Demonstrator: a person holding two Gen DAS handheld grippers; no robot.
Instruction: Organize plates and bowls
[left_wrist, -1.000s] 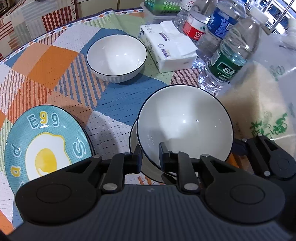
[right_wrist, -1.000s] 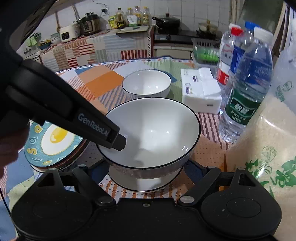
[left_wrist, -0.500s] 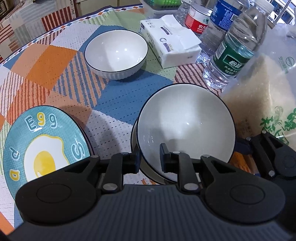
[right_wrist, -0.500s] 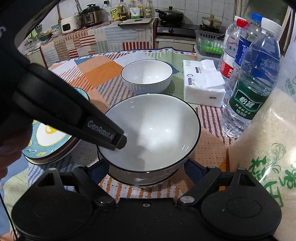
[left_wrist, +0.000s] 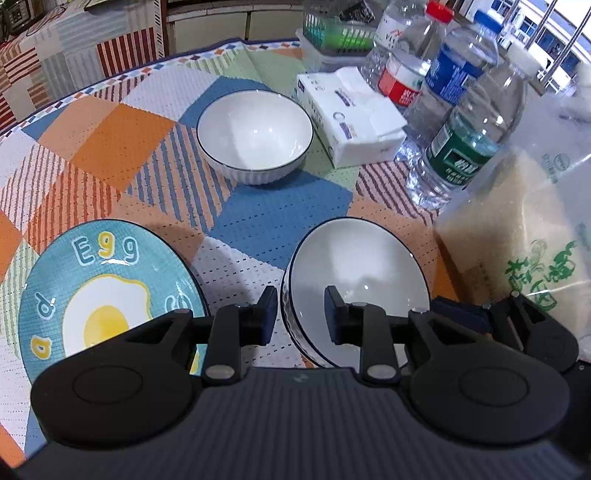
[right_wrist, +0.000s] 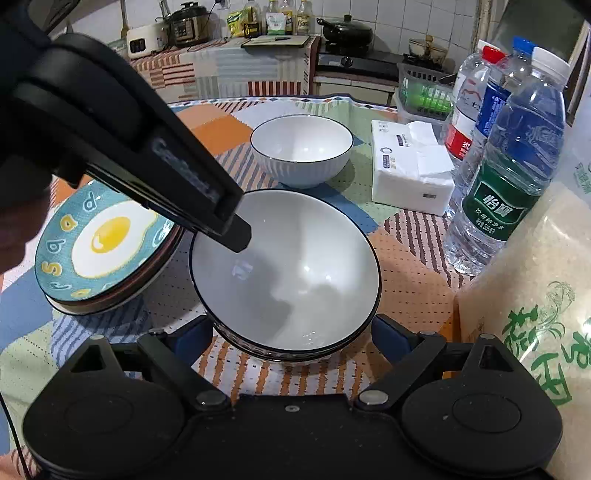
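Observation:
Two white bowls with dark rims are nested at the near right; the top bowl (left_wrist: 362, 266) (right_wrist: 295, 266) rests in the lower bowl (left_wrist: 295, 332). My left gripper (left_wrist: 301, 314) straddles the top bowl's near rim. Its jaws are opening and both pads stand clear of the rim. In the right wrist view one left finger (right_wrist: 221, 218) reaches into the bowl. My right gripper (right_wrist: 291, 332) spans the stack, its blue pads against the lower bowl's sides. A third white bowl (left_wrist: 255, 129) (right_wrist: 301, 144) stands farther back. The teal egg plate (left_wrist: 103, 295) (right_wrist: 107, 240) tops a plate stack at the left.
A tissue pack (left_wrist: 351, 114) lies behind the bowls. Three water bottles (left_wrist: 469, 140) and a clear rice bag (left_wrist: 517, 240) crowd the right side. A green basket (left_wrist: 332, 29) stands at the table's far edge. The patterned tablecloth (left_wrist: 110, 140) covers the table.
The top bowl has settled level into the lower bowl. My left jaws have parted from its rim, and the left gripper has drawn back a little. The right gripper has stayed around the stack.

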